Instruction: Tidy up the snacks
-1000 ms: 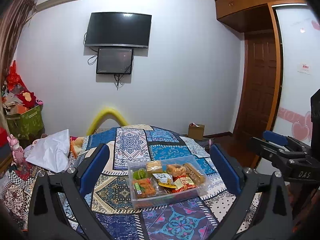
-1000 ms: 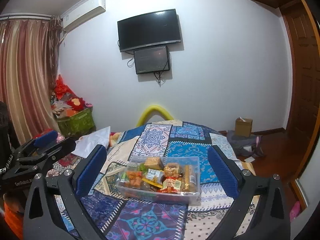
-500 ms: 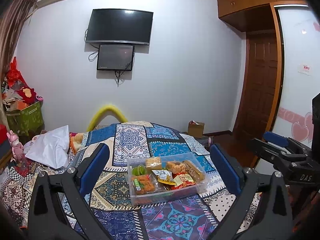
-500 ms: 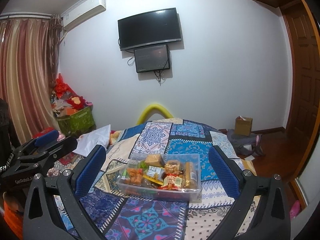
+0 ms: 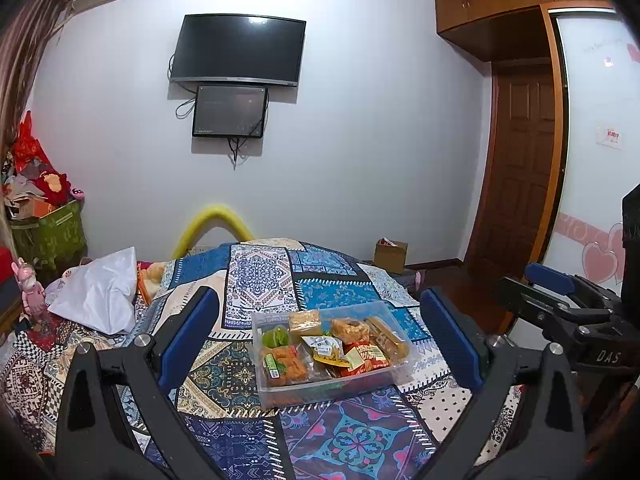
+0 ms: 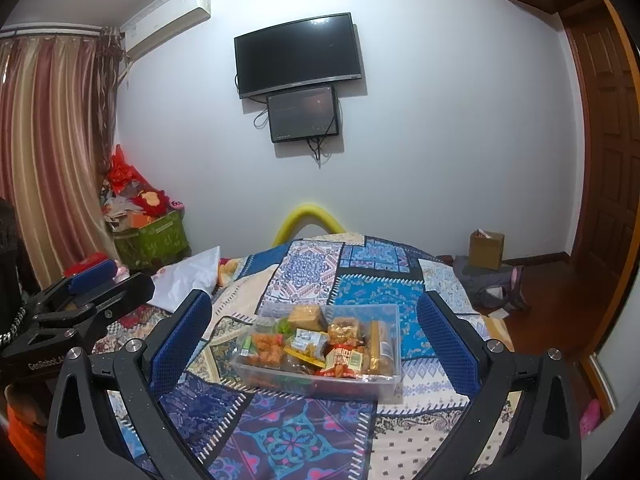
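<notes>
— Both grippers? How do the jaws stand?
— Left gripper (image 5: 320, 338) and right gripper (image 6: 314, 338) each have blue-padded jaws spread wide, holding and touching nothing.
— Where are the snacks?
— Packed in a clear rectangular plastic box (image 5: 332, 384) (image 6: 320, 380) on the patchwork-quilted bed (image 5: 260, 276), well apart from both.
— Room around it?
— Bare quilt on every side; a white plastic bag (image 5: 100, 300) lies toward the bed's left edge.
</notes>
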{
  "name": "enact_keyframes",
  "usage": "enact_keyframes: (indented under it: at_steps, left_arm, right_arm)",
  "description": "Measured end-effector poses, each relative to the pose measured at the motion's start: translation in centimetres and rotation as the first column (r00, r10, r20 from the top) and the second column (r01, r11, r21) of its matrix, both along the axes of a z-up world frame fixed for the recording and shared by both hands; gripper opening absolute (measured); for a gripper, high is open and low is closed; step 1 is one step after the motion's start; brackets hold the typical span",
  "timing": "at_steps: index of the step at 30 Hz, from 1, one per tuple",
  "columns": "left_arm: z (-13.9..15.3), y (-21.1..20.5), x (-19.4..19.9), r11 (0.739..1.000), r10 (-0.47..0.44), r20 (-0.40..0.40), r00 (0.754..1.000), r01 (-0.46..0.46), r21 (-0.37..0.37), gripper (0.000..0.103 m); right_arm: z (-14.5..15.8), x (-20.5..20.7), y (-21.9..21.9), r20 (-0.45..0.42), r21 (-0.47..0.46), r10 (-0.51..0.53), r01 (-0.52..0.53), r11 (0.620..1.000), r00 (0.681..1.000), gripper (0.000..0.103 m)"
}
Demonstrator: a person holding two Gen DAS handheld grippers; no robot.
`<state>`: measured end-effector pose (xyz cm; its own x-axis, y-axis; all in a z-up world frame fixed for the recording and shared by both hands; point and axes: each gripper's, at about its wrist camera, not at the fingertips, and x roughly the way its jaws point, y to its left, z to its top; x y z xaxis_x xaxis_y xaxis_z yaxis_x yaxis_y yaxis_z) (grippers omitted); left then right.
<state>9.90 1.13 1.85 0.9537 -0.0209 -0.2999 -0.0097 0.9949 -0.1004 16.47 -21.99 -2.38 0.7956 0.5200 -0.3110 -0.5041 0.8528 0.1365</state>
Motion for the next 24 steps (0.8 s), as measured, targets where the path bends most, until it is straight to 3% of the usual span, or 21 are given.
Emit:
enact_keyframes:
  at_steps: [24]
  left_arm:
    - [-0.19,0.3,0.26,1.0,0.001,-0.012,1.0,-0.001,-0.007,0.102]
  right_arm:
    - [-0.4,0.38,-0.15,-0.013,-0.002,-0.002,0.002,1.0,1.0,0.102]
